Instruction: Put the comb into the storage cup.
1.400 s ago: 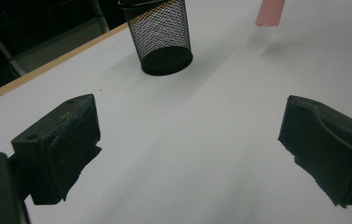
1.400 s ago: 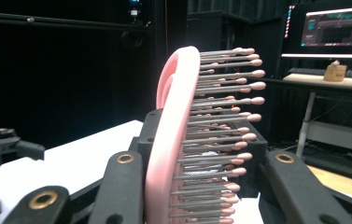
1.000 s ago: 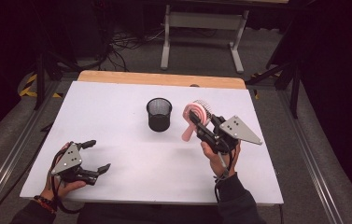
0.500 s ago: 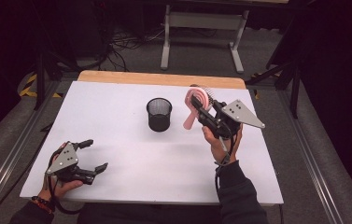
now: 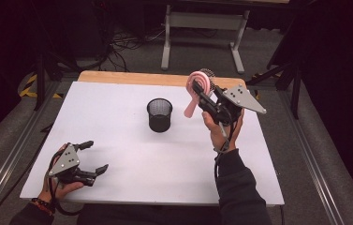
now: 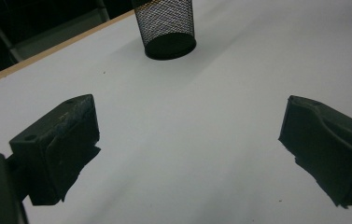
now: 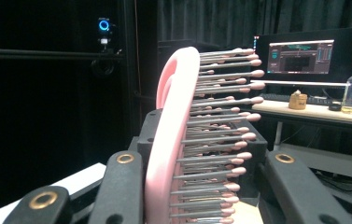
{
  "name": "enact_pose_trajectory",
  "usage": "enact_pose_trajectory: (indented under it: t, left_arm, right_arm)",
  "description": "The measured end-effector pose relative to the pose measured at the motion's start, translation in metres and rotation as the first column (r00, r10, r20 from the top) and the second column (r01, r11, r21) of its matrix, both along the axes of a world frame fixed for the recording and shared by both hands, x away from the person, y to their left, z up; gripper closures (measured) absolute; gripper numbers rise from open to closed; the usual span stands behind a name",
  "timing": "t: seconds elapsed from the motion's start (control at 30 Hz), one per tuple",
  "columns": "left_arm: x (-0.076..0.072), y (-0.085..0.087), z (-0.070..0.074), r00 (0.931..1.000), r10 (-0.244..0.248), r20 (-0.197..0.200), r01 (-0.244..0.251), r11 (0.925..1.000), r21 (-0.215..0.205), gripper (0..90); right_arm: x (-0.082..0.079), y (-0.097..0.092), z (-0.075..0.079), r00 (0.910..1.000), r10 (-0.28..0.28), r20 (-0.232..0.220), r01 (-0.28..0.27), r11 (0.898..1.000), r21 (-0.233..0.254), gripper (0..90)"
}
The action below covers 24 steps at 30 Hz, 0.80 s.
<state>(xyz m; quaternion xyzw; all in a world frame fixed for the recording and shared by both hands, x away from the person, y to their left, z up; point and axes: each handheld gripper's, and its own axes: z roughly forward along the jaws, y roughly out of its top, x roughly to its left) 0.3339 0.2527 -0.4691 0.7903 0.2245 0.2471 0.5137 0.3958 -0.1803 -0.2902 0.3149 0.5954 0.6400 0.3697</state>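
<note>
The high view looks forward and down over the whole white desk (image 5: 132, 183). The left gripper view skims low across it, sharing the black mesh cup (image 5: 159, 115). The right gripper view faces level, close on the pink hairbrush (image 7: 173, 140).

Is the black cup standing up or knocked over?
Standing up. The black mesh cup sits on its base on the white table, open mouth facing up.

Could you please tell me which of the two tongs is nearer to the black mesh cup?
Right. The right tongs, gripping the pink hairbrush, are raised just right of the mesh cup; the left tongs sit open near the table's front-left corner.
</note>
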Motion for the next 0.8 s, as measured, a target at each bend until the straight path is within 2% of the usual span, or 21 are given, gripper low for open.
enact_pose_trajectory:
  t: [0.4,0.5,0.8]
  left_arm:
    - [-0.001,0.0,0.0,1.0,-0.004,-0.004,0.004,1.0,-0.001,5.6]
    - [-0.001,0.0,0.0,0.9999,-0.008,-0.008,0.008,0.9999,-0.009,5.4]
    - [-0.001,0.0,-0.001,0.9999,-0.006,-0.01,0.006,0.9998,-0.019,5.1]
  right_arm:
    - [0.006,0.011,0.01,0.9995,0.017,0.026,-0.016,1.0,-0.023,63.0]
    - [0.008,0.013,0.011,0.9995,0.019,0.025,-0.019,1.0,-0.008,63.0]
    - [0.013,0.019,0.012,0.9992,0.026,0.029,-0.026,1.0,-0.005,63.0]
